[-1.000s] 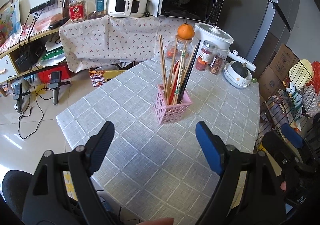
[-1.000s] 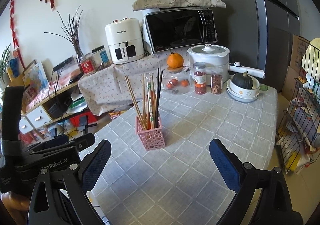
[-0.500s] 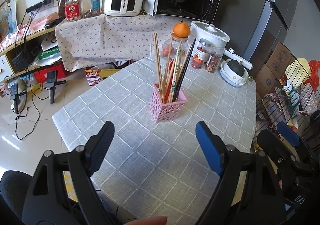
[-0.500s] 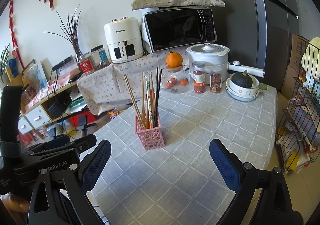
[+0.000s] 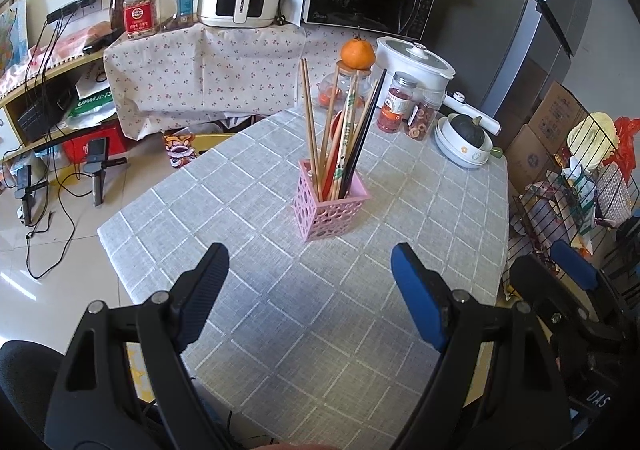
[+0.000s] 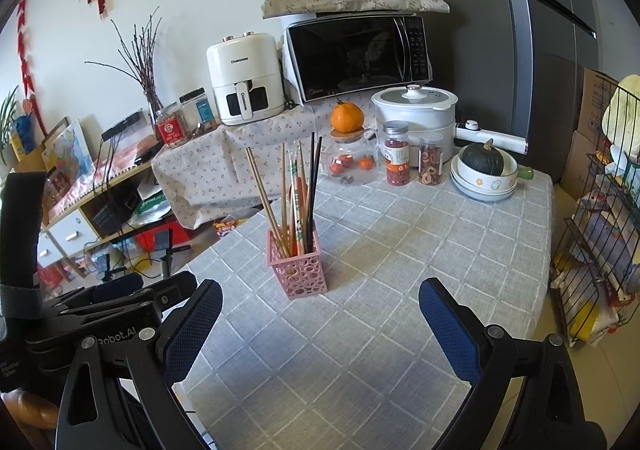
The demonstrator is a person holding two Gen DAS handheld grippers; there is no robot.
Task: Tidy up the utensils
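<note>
A pink perforated holder [image 5: 328, 210] stands mid-table on the grey checked cloth, with several chopsticks [image 5: 344, 130] upright in it. It also shows in the right wrist view [image 6: 299, 270], chopsticks [image 6: 298, 194] leaning apart. My left gripper [image 5: 310, 290] is open and empty, above the near table edge, well short of the holder. My right gripper [image 6: 320, 324] is open and empty, also short of the holder. The right gripper shows at the right edge of the left wrist view [image 5: 560, 282]; the left one shows at the lower left of the right wrist view [image 6: 120, 294].
At the table's far end stand a glass jar with an orange on top [image 6: 347, 154], two spice jars [image 6: 397, 158], a white cooker [image 6: 414, 106] and bowls holding a dark squash [image 6: 482, 170]. A wire rack [image 6: 600, 230] is right of the table. Floor with cables lies left [image 5: 48, 210].
Both grippers have drawn back a little from the holder, which sits smaller and farther in both views. Both stay open and empty.
</note>
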